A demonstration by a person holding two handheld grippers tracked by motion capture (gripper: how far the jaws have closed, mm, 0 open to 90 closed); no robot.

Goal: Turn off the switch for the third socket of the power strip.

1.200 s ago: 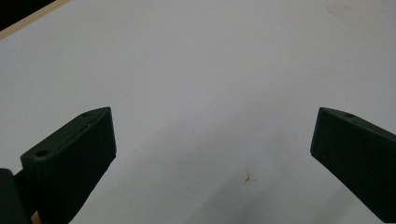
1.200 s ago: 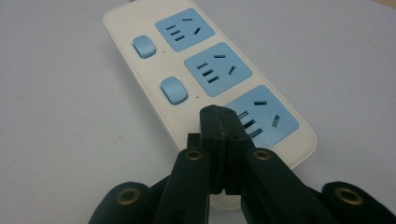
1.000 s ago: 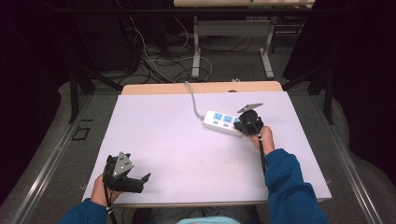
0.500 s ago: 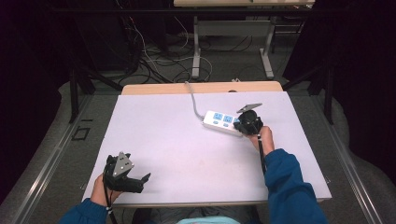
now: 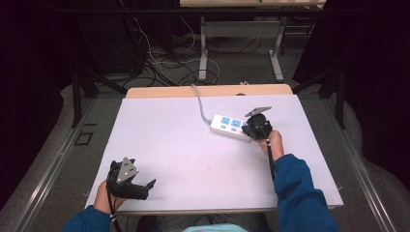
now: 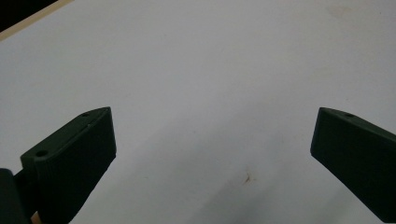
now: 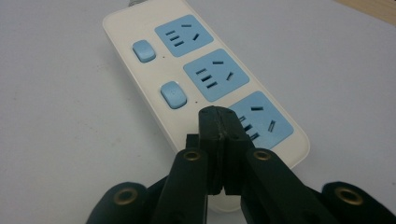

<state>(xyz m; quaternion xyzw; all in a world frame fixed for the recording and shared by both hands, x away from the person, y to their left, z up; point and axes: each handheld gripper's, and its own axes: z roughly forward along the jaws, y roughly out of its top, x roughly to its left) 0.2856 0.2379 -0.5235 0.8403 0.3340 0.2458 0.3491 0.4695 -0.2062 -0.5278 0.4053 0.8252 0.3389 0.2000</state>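
Apparently nothing has shifted over the last second: we find the right gripper [image 7: 219,121] pressed together, still tip-down on the power strip [image 5: 231,125] right of table centre. Left gripper [image 5: 129,181] rests spread, well apart.

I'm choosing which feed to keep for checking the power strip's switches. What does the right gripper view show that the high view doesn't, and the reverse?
Right gripper view alone: the blue rocker switches beside the sockets, and the jaws pressed together with their tips over the strip where the third switch would sit.

High view alone: the left gripper open near the table's front edge, both sleeves, and the strip's grey cord.

Both: the power strip, the right gripper and the white tabletop.
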